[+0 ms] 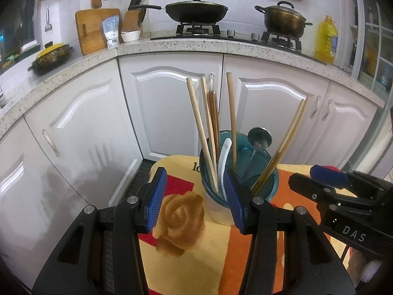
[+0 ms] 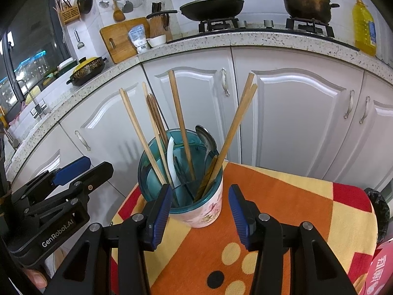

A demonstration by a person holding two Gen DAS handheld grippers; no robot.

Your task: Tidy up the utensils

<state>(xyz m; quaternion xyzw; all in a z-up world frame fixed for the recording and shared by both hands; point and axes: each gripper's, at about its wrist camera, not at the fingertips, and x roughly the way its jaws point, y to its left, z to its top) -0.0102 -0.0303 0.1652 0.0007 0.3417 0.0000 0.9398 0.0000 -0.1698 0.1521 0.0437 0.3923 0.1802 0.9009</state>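
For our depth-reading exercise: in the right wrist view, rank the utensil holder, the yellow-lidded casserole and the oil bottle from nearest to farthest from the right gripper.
1. Utensil holder: just ahead of the right gripper, on the tablecloth.
2. Yellow-lidded casserole: far left, on the counter.
3. Oil bottle: far right, beside the stove. Casserole and bottle are too close to call.

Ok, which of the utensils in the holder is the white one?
The plastic spoon, standing in the utensil holder. It alone is white and curved; the others are wooden chopsticks and a metal spoon.
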